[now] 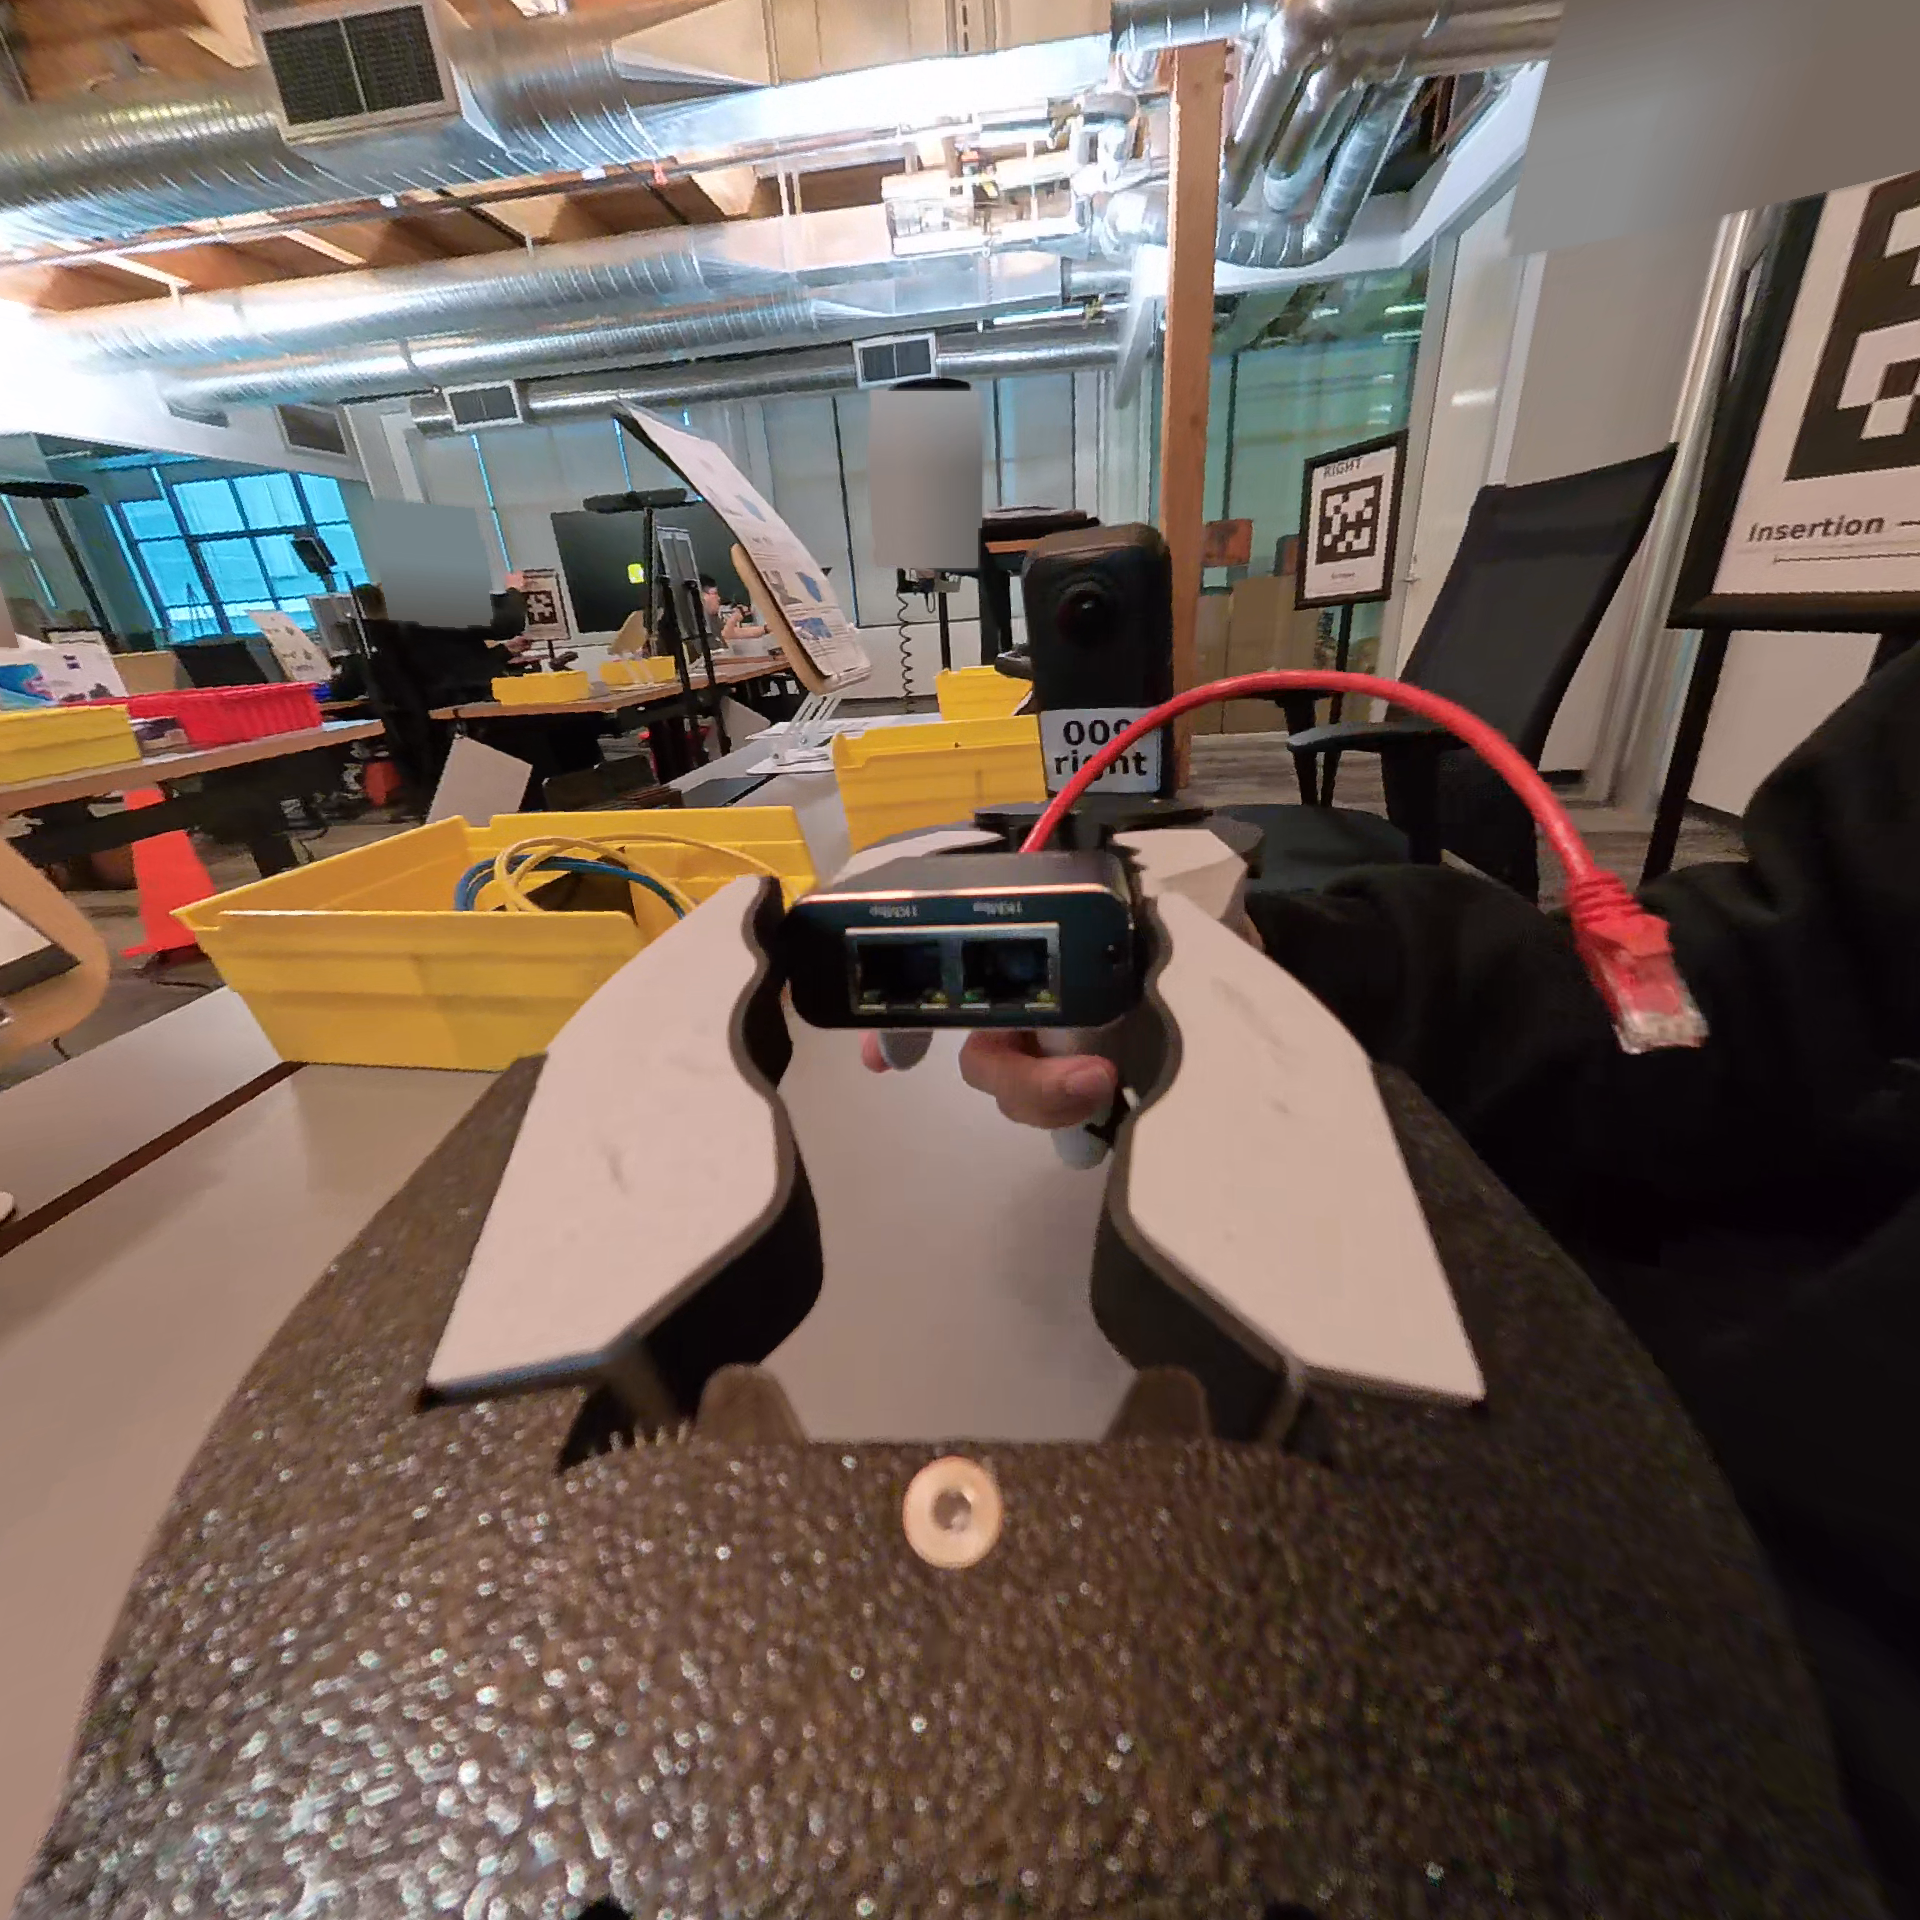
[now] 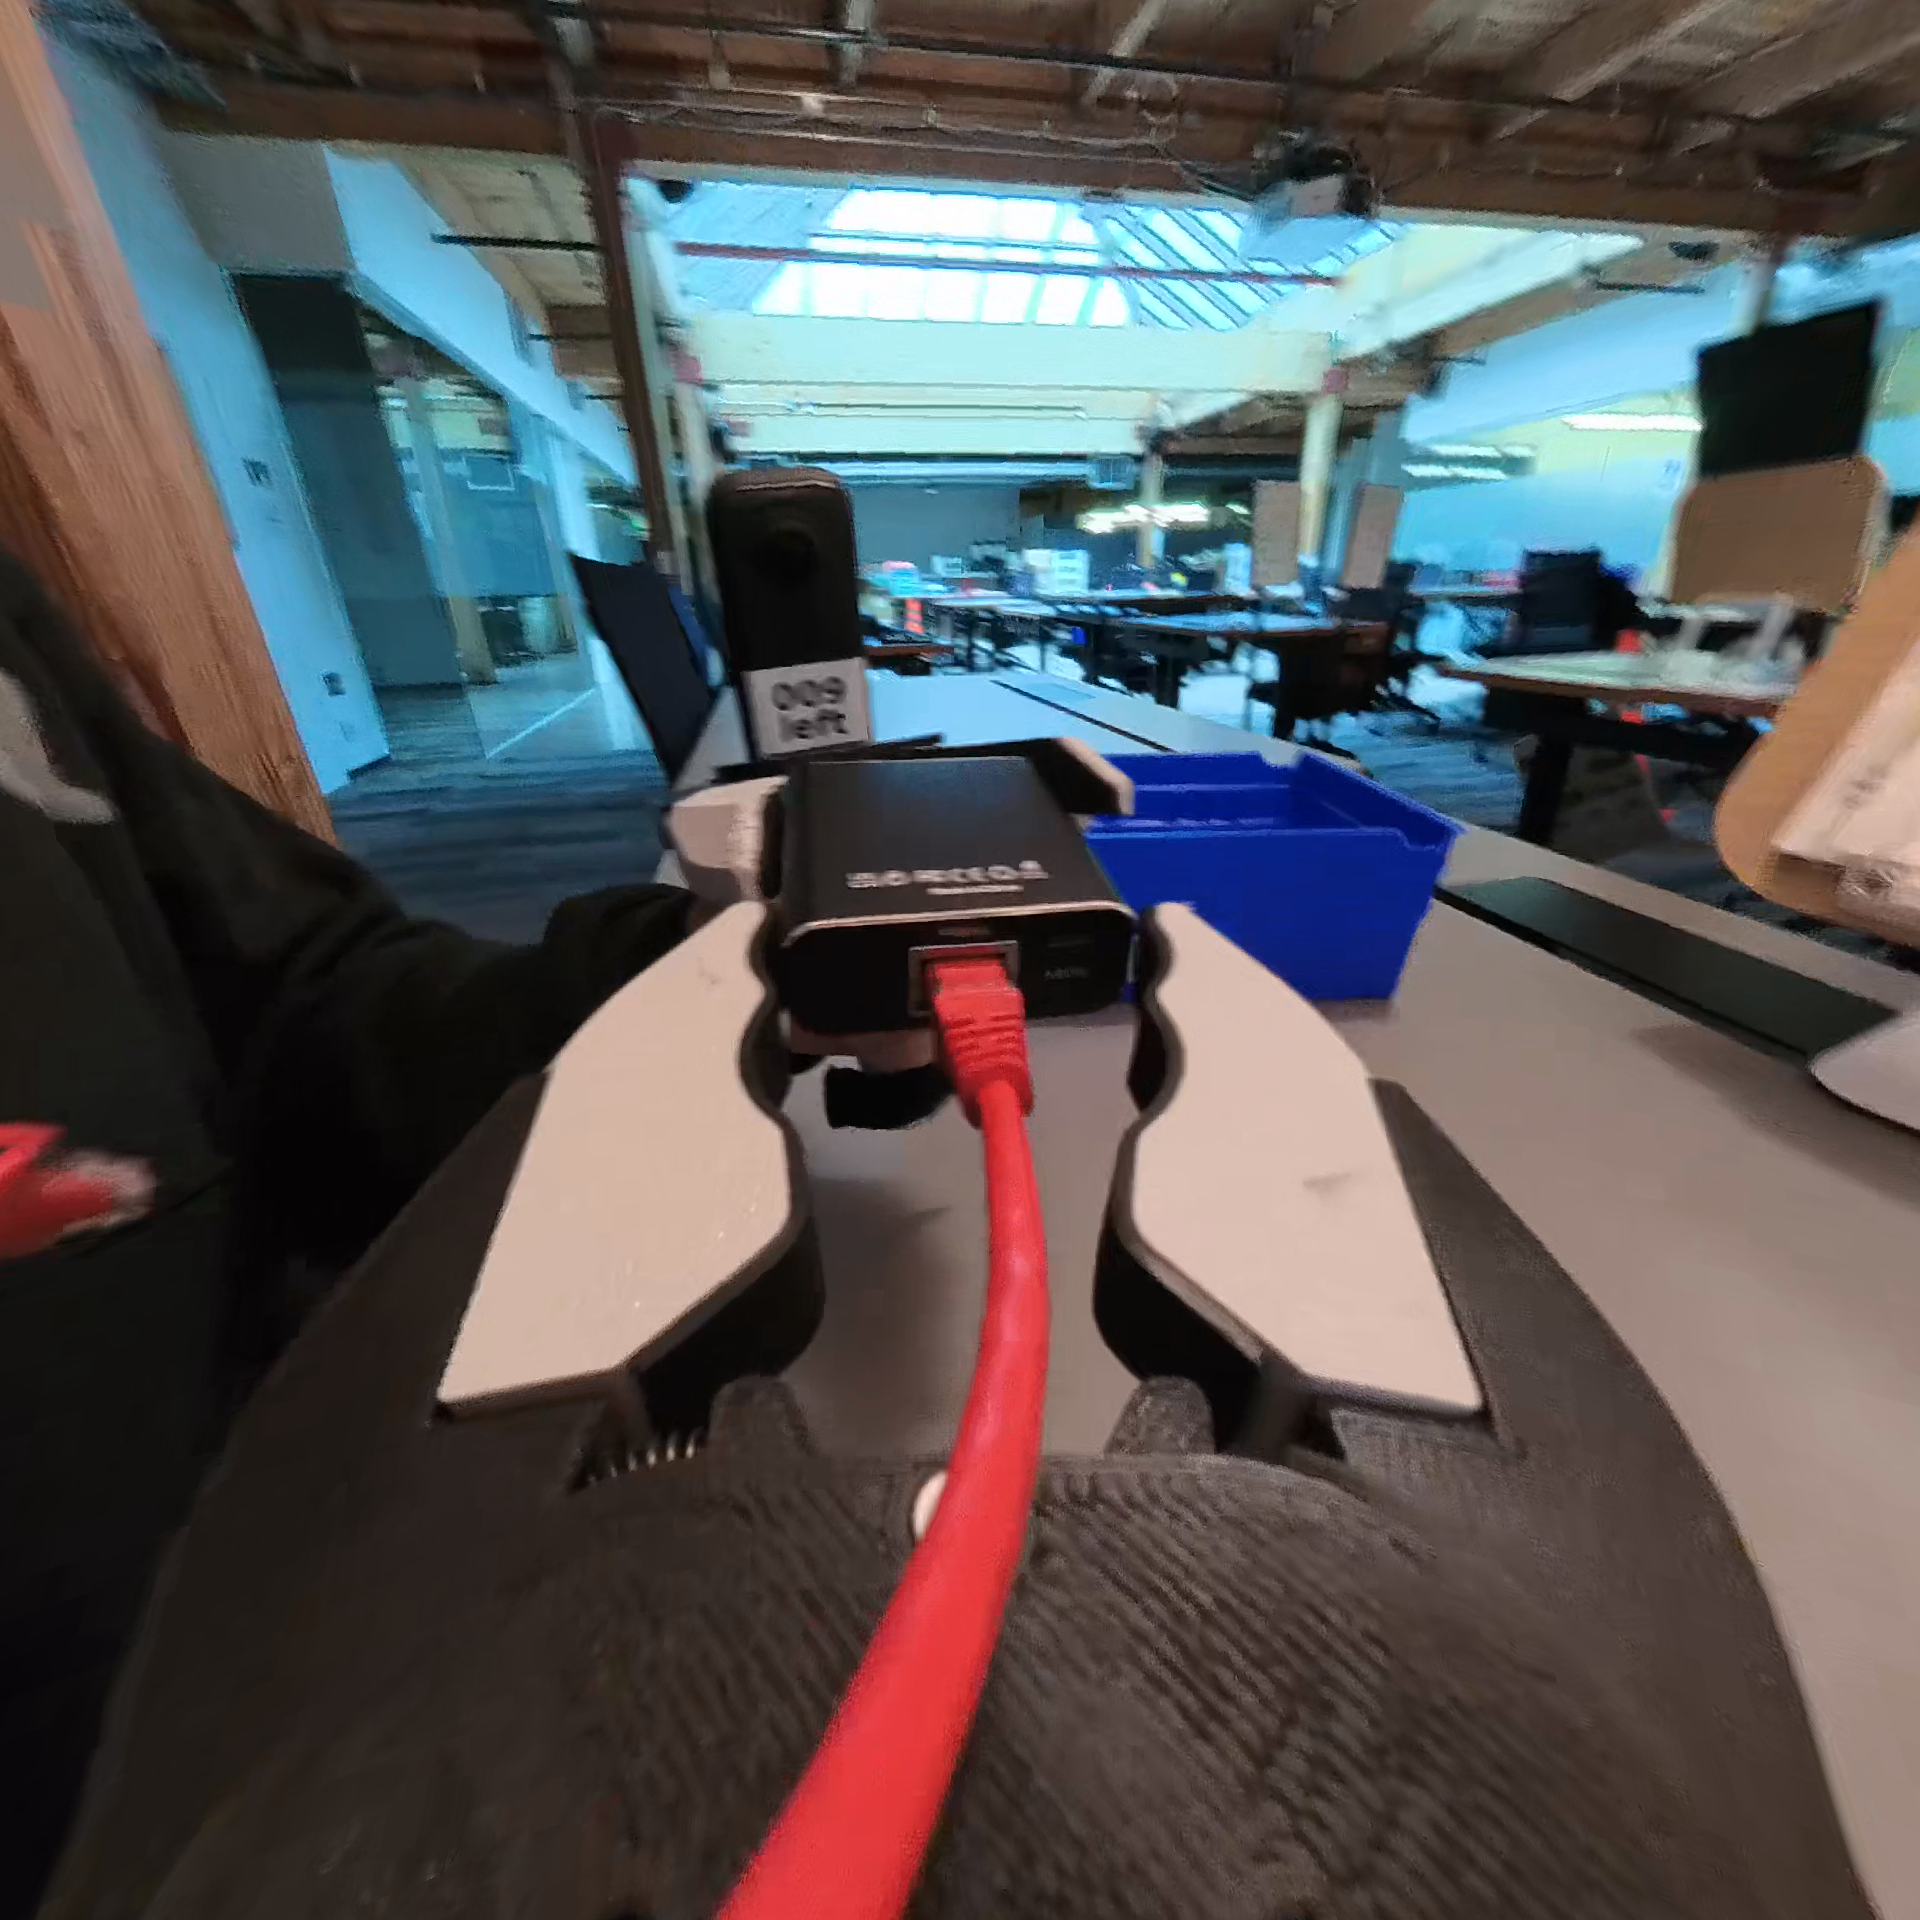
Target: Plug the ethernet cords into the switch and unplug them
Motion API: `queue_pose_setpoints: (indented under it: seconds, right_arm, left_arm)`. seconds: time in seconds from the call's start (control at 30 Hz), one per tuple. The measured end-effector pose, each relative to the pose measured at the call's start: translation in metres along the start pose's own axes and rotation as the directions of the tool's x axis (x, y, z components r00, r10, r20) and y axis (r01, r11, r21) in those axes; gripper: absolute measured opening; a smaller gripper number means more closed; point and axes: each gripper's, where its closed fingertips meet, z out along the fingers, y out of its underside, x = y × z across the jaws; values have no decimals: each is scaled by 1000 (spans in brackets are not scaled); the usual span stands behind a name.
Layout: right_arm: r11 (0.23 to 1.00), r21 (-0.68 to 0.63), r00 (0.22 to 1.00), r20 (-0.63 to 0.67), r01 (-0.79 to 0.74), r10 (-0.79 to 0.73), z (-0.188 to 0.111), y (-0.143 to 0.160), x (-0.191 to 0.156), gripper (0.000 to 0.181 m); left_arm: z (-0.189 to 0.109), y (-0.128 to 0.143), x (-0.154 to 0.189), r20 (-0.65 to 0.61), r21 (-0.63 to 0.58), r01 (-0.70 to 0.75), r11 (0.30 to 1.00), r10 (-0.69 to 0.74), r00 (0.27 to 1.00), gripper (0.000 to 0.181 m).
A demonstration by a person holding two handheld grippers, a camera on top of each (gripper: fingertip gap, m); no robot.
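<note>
Up off the table (image 2: 1558, 1091), the black switch (image 1: 961, 951) sits clamped between the left gripper (image 1: 961, 966) fingers, its two empty ports facing that camera. At the switch's far end the right gripper (image 2: 951, 971) closes on it too, with the red cord (image 2: 997, 1299) plugged into the single port there. Right of the switch, the cord's free plug (image 1: 1636, 971) hangs loose; a yellow bin (image 1: 436, 935) stands left, a blue bin (image 2: 1278, 873) behind.

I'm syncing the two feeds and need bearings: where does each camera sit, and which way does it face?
Left wrist view: on the left gripper, facing the switch's two empty ports; a hand and dark sleeve show.
Right wrist view: on the right gripper, facing the opposite end, red cord plugged in.
Shared: switch, cord; each sees the other's fingers.
</note>
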Motion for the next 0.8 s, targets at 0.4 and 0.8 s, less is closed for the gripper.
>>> queue_pose_setpoints:
  seconds: [0.4, 0.8]
  right_arm:
    - [978, -129, 986, 31, 166, -163, 5, 4, -14, 63]
    - [988, -107, 993, 13, 115, -114, 5, -2, -11, 63]
  left_arm:
    - [-3, 4, 16, -100, -65, 25, 998, -32, 994, 69]
    - [-5, 0, 11, -113, 18, 72, 997, -70, 991, 64]
